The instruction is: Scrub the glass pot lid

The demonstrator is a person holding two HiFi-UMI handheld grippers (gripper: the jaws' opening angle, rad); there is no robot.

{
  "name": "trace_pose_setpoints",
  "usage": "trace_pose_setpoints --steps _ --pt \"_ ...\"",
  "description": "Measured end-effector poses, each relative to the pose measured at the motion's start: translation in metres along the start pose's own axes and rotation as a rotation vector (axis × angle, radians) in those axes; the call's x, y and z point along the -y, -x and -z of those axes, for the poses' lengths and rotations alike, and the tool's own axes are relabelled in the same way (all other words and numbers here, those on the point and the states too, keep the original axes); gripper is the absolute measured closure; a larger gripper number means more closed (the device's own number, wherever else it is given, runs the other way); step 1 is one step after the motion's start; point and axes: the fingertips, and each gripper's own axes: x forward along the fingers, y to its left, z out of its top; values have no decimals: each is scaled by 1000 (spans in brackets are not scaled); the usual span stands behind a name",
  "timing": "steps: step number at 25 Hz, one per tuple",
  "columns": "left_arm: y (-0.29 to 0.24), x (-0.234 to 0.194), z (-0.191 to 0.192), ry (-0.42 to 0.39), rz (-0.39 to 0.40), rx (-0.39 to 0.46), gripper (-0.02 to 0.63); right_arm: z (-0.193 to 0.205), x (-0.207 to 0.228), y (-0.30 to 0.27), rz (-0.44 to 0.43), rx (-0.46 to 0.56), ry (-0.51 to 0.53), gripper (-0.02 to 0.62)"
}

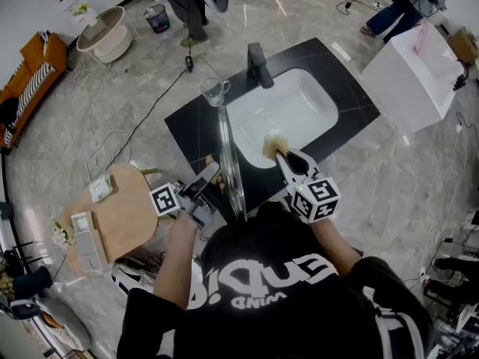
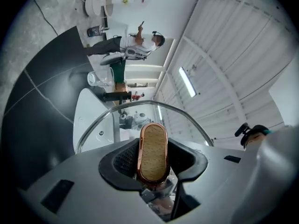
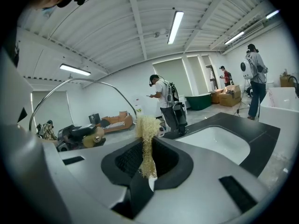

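I see the glass pot lid edge-on, upright over the near rim of the white sink. My left gripper is shut on its knob. In the left gripper view the wood-faced, copper-rimmed knob sits clamped between the jaws of the left gripper, and the lid's rim arcs behind it. My right gripper is shut on a straw-coloured fibre scrubber, just right of the lid and apart from it. The scrubber stands up between the jaws of the right gripper; the lid's rim curves at the left.
A black counter holds the sink, a black faucet and a clear glass cup. A wooden stool stands at my left and a white box at the right. Cables cross the floor, and people stand far off.
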Motion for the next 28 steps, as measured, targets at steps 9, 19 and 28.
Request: trace_pose_setpoints --steps 9,19,28 --pt "-7 -2 6 -17 -17 -10 428 -40 -34 -4 -114 50 -38 551" --pt "-21 -9 15 -47 -38 -74 428 -80 -62 -12 -187 82 -32 551" --pt "-27 -12 15 -70 -52 -110 428 -81 -59 -16 -185 78 -44 551"
